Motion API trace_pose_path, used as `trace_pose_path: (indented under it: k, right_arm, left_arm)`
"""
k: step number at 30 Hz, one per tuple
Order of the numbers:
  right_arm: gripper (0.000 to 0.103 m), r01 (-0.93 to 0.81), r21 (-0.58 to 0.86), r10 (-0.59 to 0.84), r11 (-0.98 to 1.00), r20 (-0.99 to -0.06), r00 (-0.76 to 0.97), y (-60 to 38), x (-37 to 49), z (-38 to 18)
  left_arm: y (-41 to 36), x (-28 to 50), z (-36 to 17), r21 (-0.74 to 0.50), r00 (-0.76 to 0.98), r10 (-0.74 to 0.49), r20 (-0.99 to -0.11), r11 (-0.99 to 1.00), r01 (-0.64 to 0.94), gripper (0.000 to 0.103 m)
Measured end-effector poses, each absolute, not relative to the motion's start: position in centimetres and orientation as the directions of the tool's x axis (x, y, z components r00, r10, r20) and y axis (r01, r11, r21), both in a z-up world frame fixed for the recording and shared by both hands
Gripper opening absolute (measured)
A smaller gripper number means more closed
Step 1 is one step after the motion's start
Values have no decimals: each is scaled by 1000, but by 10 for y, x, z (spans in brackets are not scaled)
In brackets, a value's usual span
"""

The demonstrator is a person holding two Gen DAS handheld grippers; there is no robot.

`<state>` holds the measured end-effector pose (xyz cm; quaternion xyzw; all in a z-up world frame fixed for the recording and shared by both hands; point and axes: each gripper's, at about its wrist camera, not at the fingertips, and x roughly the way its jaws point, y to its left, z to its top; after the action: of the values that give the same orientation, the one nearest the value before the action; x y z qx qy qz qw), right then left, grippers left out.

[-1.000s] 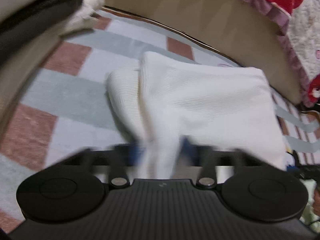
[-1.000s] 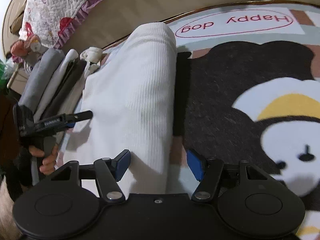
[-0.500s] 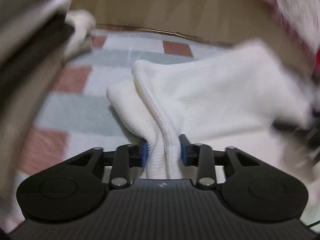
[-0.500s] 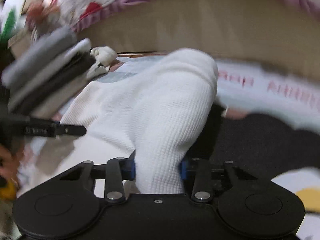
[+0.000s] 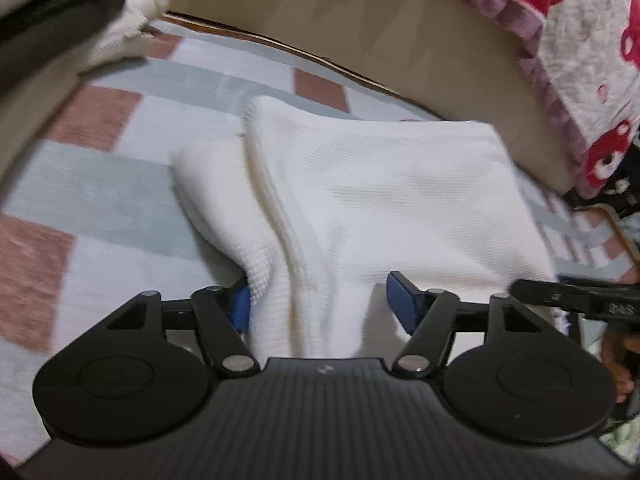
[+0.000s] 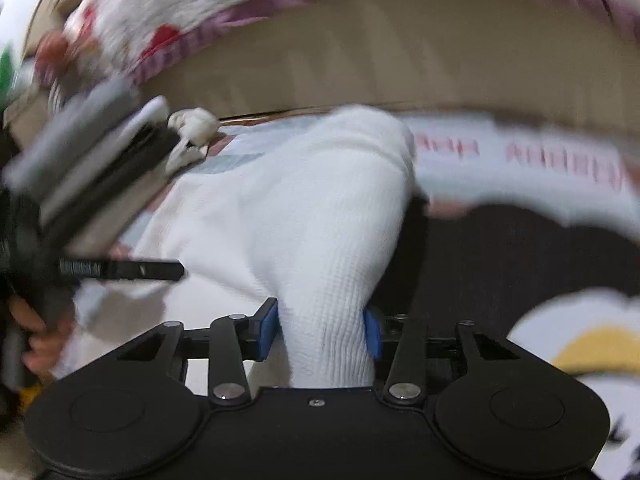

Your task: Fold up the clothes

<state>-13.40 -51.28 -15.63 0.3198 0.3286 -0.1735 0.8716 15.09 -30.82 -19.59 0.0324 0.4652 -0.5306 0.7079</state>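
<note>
left wrist view: left gripper (image 5: 320,300) fingers have just opened, releasing the white garment (image 5: 380,200); right gripper (image 6: 320,328) fingers pinch its fold to set it down.

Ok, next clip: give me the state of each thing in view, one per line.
white knit garment: folded over, lying on the rug, near edge bunched between both grippers.
left gripper: has just been opening; right pad clear of the cloth, fabric between the fingers.
right gripper: both pads against a bunched fold, gripping it.
stack of clothes: folded, piled left of the garment.
rug: flat under the garment.
</note>
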Motion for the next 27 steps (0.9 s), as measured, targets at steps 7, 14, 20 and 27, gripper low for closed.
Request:
trace_pose_path:
  k: [7, 14, 20, 27]
  right_arm:
    - [47, 480, 420, -64, 770, -698, 713, -520, -94, -171]
    - [36, 396, 245, -182, 885, -601, 778, -460, -96, -103]
    - [35, 305, 168, -196, 937, -470, 861, -415, -106, -33]
    - [35, 117, 123, -71, 985, -330, 941, -372, -112, 35]
  left_arm:
    - [-327, 120, -186, -214, 157, -666, -730, 440, 872, 20]
    - [-319, 91, -150, -37, 319, -692, -648, 447, 894, 18]
    - [-264, 81, -78, -13, 457, -751, -477, 526, 850, 18]
    - [-171, 60, -6, -22, 644, -686, -338, 690, 723, 18]
